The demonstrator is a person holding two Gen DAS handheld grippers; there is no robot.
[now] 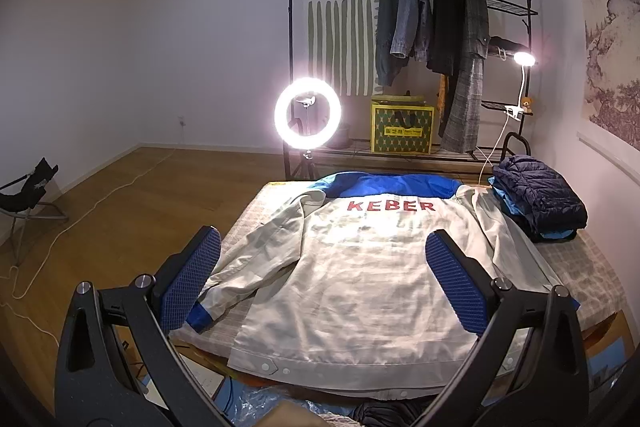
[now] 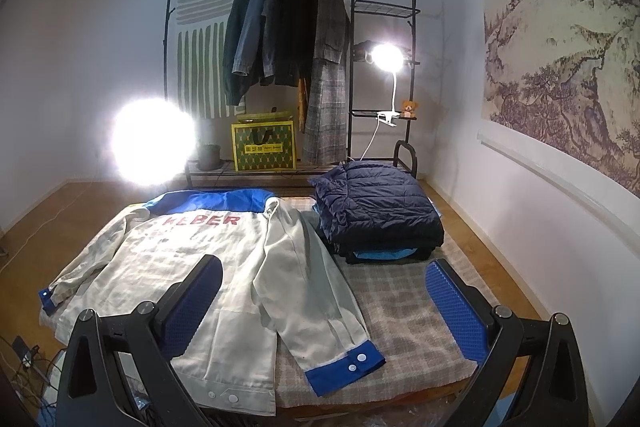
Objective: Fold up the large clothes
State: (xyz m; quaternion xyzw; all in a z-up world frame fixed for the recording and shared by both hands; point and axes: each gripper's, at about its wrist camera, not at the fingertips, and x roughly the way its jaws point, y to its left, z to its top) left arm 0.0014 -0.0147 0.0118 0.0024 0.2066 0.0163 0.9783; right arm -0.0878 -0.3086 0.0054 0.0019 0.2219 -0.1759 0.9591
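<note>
So the jacket (image 1: 360, 267) is laid out flat, back side up, on the desk (image 2: 400, 307) with the checked cover. The red KEBER lettering (image 1: 391, 206) faces up and the blue yoke sits at the 12 o'clock end. Both sleeves angle out and down toward the near corners, which looks like deliberate prep: spread flat like that, each sleeve can be flipped inward over the back without fighting wrinkles.

The left tool (image 1: 320, 279) hangs above the near hem with its pads wide apart and nothing between them. The left cuff (image 1: 202, 315) is at roughly 8 o'clock of it. The right tool (image 2: 326, 299) is likewise spread and empty, hovering over the right sleeve, with the blue snap cuff (image 2: 344, 367) just below it at 6 o'clock. My guess is each side goes for its own sleeve first.

The stack of folded clothes (image 2: 380, 215), navy puffer on top, is parked at the desk's 2 o'clock corner, probably to keep the work area free.
</note>
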